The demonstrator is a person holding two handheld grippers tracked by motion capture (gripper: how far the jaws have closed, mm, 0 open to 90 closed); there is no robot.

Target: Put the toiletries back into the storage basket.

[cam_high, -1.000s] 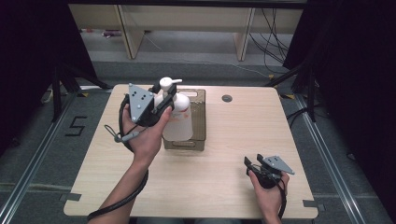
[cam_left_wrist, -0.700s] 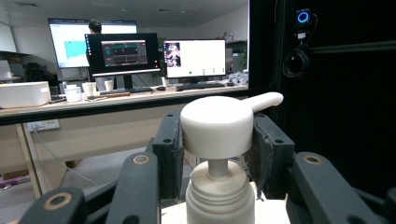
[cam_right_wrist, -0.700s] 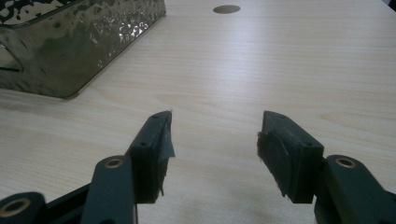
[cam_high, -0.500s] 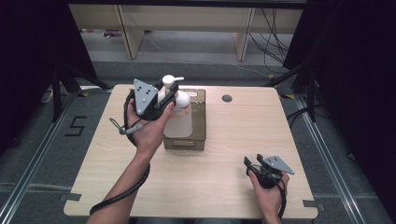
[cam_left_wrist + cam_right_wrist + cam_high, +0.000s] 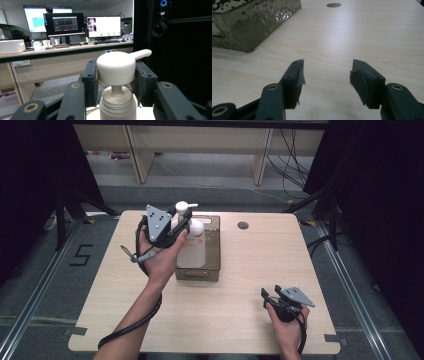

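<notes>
Left gripper (image 5: 116,82) clamps pump head (image 5: 117,67) of white bottle (image 5: 191,240) over tray (image 5: 214,247). Bottle probably heavy, plastic slippery; neck safer. Right gripper (image 5: 325,75) open, empty.

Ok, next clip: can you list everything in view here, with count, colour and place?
pump bottle: one, white with an orange label, held by its pump head above the bin
bin: one, translucent brownish, rectangular, on the table left of centre
table: one, light wood, with a round dark hole near its far edge
shelving: pale wood, on the floor beyond the table
monitors: several, lit, on a desk far off in the left gripper view
left hand-held gripper: one, black with a grey plate, jaws clamped on either side of the pump head
right hand-held gripper: one, black with a grey plate, jaws apart with nothing between, low at the table's near right
</notes>
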